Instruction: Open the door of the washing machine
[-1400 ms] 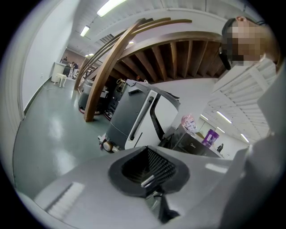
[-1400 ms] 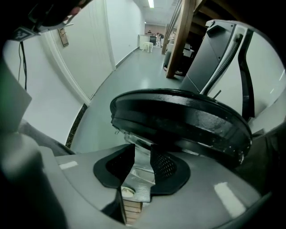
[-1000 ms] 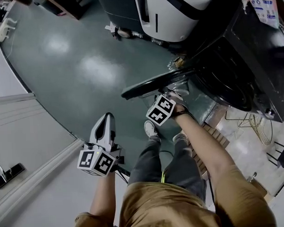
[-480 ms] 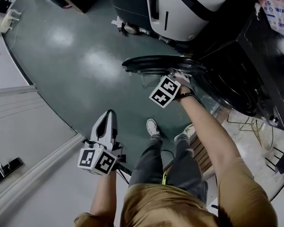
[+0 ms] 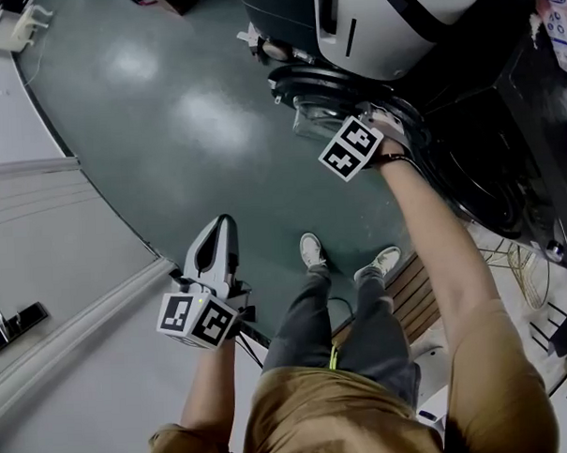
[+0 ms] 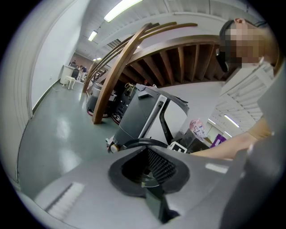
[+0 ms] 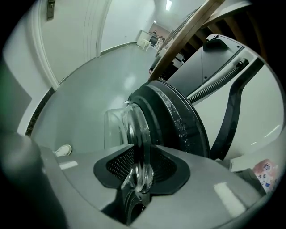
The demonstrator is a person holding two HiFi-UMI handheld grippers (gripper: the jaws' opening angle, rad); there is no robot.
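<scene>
Left gripper (image 5: pixel 215 235) is held idle near the body, jaws slightly apart, empty: judged unneeded. Right gripper (image 7: pixel 139 172) is clamped on the glass edge of the door (image 7: pixel 172 118), giving leverage. Door stands swung wide from the washing machine (image 5: pixel 506 155).

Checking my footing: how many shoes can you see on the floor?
2: left shoe and right shoe, side by side on the floor; none seems hidden.
</scene>
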